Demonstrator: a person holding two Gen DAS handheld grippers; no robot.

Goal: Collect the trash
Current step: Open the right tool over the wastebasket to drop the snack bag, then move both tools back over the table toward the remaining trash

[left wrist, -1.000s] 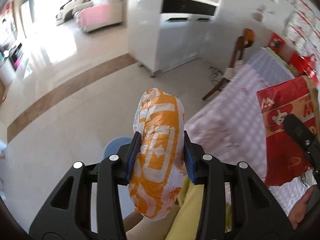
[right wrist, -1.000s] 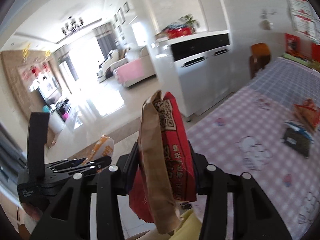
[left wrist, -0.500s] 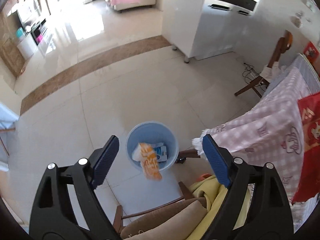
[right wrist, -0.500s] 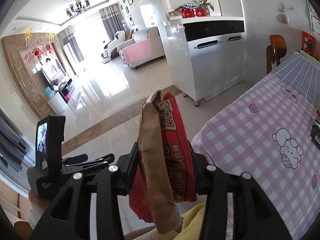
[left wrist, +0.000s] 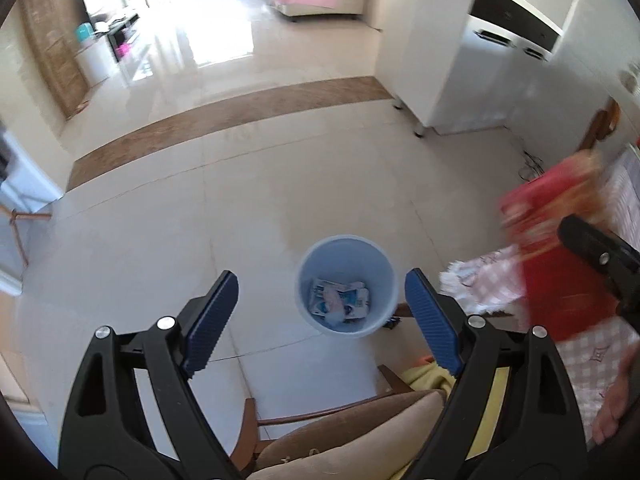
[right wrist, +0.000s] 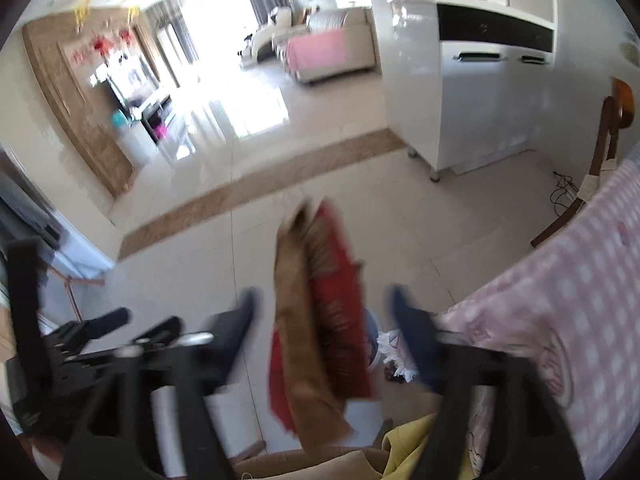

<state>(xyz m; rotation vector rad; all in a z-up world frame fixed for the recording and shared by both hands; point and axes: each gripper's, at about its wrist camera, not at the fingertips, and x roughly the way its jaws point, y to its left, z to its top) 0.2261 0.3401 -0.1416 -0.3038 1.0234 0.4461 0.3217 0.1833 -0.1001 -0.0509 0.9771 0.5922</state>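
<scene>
A light blue bin (left wrist: 347,284) stands on the tiled floor, with wrappers lying inside it. My left gripper (left wrist: 320,320) is open and empty above the bin, its blue pads (left wrist: 428,320) spread wide. In the right wrist view my right gripper (right wrist: 324,320) has its jaws apart, and the red and brown paper bag (right wrist: 320,320) hangs loose between them, blurred. The bag also shows in the left wrist view (left wrist: 556,264), over the table edge, beside the right gripper's finger.
A table with a pink checked cloth (right wrist: 560,320) lies to the right. A wooden chair with a tan cushion (left wrist: 360,432) and a yellow cloth (left wrist: 428,376) sits just below the grippers. A white cabinet (left wrist: 460,72) stands farther back. A wooden chair (right wrist: 608,140) stands by the wall.
The orange wrapper, falling half a second ago, now lies in the bin. My right gripper has opened and tilted down towards the floor; the red and brown bag is loose between its jaws.
</scene>
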